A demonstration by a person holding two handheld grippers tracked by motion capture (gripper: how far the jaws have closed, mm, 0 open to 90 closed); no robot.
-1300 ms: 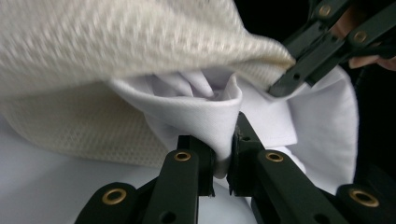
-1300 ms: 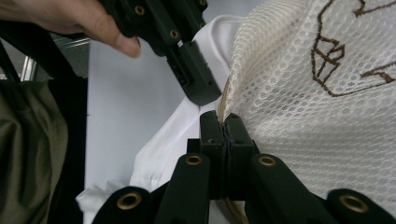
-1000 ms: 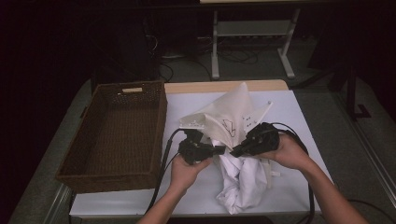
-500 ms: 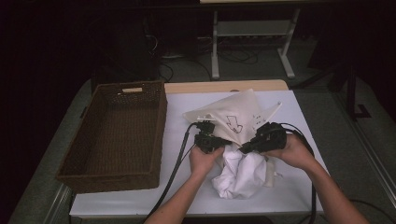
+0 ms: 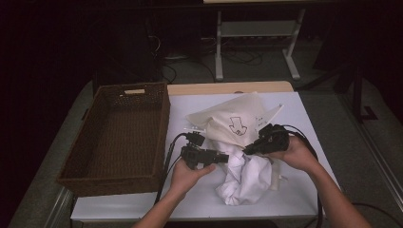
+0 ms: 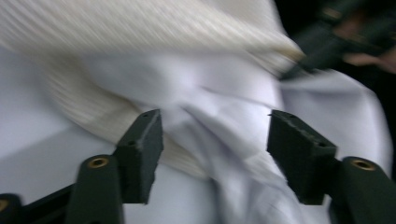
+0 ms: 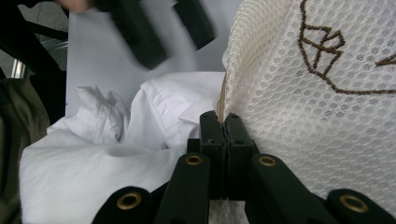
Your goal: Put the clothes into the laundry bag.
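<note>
From above your side, the high view looks forward and down over the whole table [image 5: 294, 190], from its near edge to its far edge. Your two gripper views ride low and close, each looking along its own jaws. All three share the mesh bag [image 5: 228, 124] [image 6: 140, 28] [image 7: 317, 102] and white shirt [image 5: 244, 178] [image 6: 224, 93] [image 7: 93, 168].
</note>
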